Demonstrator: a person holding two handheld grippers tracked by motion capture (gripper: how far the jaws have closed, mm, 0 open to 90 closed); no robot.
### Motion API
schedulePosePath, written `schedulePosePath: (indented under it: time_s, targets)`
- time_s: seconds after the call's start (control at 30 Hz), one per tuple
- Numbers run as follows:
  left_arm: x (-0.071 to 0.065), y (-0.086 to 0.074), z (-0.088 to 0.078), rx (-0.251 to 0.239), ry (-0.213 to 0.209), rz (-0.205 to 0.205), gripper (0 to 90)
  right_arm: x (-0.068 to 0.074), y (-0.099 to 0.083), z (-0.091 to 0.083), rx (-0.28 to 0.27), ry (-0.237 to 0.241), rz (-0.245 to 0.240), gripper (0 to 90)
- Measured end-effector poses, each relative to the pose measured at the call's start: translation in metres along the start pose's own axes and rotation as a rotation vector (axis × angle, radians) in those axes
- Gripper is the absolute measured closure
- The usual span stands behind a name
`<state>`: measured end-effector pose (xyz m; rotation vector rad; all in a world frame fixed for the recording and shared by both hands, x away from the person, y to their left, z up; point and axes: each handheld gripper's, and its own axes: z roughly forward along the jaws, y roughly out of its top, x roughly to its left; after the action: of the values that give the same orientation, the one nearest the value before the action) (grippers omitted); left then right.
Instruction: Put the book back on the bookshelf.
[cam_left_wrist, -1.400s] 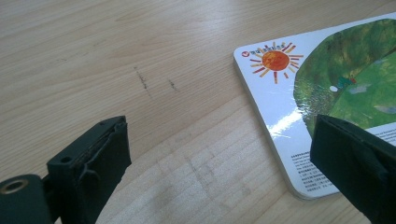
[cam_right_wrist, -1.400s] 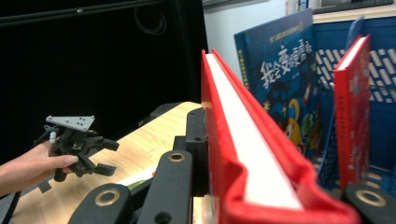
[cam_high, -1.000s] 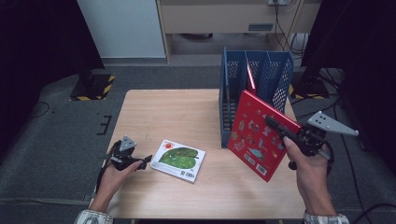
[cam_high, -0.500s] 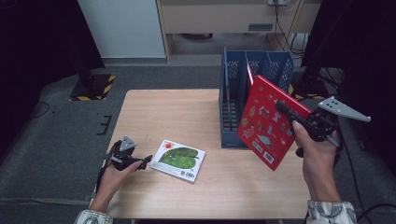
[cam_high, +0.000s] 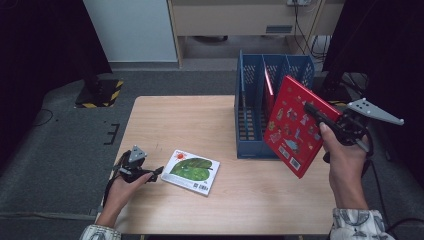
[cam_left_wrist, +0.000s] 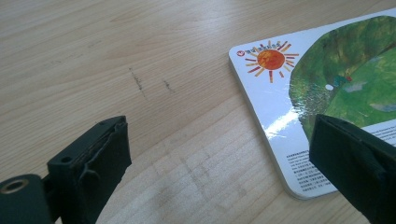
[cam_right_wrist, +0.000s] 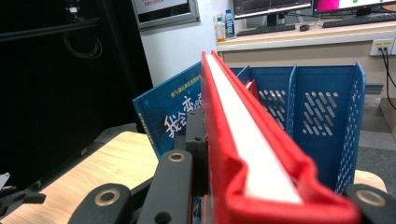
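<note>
I saw a pale wood-grain tabletop (cam_left_wrist: 140, 56), matt and faintly scuffed. The green book (cam_left_wrist: 336, 79) had a glossy card cover that caught glare. The red book (cam_high: 295, 125) looked smooth hardcover, and the blue rack (cam_high: 250, 120) was perforated plastic.

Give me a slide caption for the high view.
Right gripper lifts a red book beside the blue file rack; left gripper rests open by a green book.

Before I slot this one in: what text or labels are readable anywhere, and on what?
"我会" and part of a third character: white, on the blue book cover beside the red book.
Green book: small red print by the sun logo and black lines at its lower edge, too small to read.
Red book's barcode side: print too small.
</note>
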<state>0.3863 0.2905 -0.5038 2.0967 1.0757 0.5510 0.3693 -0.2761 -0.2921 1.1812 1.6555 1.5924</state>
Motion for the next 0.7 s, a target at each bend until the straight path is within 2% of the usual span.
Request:
schedulePosePath:
  time_s: [0.7]
  targets:
    - [0.0,0.0,0.0,0.0,0.001,0.001,4.6,-0.006,0.007,0.018,0.012,-0.096,-0.033,79.8]
